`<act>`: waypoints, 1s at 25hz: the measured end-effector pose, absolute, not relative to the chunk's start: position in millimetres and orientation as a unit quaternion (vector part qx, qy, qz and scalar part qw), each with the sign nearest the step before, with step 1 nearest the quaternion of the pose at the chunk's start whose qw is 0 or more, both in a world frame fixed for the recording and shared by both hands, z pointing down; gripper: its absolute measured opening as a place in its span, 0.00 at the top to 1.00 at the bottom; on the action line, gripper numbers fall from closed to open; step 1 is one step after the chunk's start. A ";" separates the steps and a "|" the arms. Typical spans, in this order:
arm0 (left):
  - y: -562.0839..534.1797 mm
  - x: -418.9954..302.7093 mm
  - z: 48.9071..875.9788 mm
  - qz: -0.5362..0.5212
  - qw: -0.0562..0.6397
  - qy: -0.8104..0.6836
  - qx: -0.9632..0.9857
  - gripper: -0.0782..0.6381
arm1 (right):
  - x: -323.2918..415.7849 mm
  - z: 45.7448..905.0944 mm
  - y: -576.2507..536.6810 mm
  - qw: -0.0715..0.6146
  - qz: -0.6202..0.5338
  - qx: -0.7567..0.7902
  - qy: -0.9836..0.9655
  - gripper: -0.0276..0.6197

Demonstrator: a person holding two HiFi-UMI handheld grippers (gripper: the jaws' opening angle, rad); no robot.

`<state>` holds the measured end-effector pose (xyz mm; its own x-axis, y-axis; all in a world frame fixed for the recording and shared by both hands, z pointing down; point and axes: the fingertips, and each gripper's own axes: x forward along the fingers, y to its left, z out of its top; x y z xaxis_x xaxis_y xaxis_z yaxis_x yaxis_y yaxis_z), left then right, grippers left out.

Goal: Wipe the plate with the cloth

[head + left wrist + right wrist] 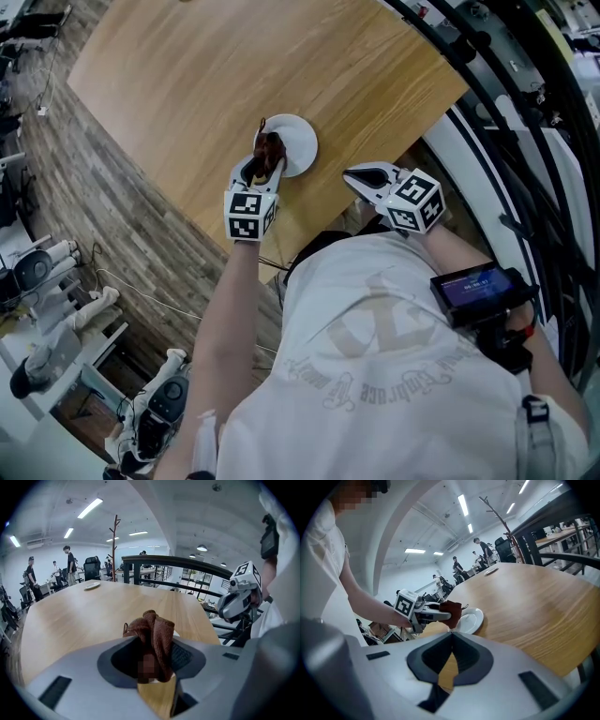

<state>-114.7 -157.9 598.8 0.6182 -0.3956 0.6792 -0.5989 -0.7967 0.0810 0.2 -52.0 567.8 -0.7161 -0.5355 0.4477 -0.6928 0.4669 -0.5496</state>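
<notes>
A small white plate [296,141] lies on the wooden table [216,75] near its front edge. My left gripper [263,161] is shut on a bunched brown cloth [270,148] at the plate's left rim. In the left gripper view the cloth [155,637] fills the gap between the jaws and hides most of the plate. My right gripper [351,175] is shut and empty, off the table's edge to the right of the plate. From the right gripper view I see the plate [470,620], the cloth [451,608] and the left gripper [423,613] beyond my closed jaws [452,634].
A black railing [506,141] runs along the right side beyond the table's corner. A second small dish [92,586] sits at the table's far end. Desks, chairs and several people stand in the background. The floor [103,206] lies to the left of the table.
</notes>
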 end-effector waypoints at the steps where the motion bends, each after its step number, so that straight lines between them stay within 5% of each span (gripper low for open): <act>1: -163.5 -114.2 596.7 0.331 0.153 -0.284 0.887 0.66 | -0.1 568.1 -51.6 0.108 0.369 0.361 -0.850 0.94; 25: -202.3 -90.5 601.2 0.347 0.122 -0.263 0.892 0.66 | 13.5 575.4 -50.6 0.105 0.375 0.381 -0.839 0.94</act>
<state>-90.5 -202.3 601.2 0.6210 -0.3848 0.6829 -0.5537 -0.8320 0.0347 13.5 -50.6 575.4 -0.6878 -0.5609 0.4608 -0.7175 0.4291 -0.5487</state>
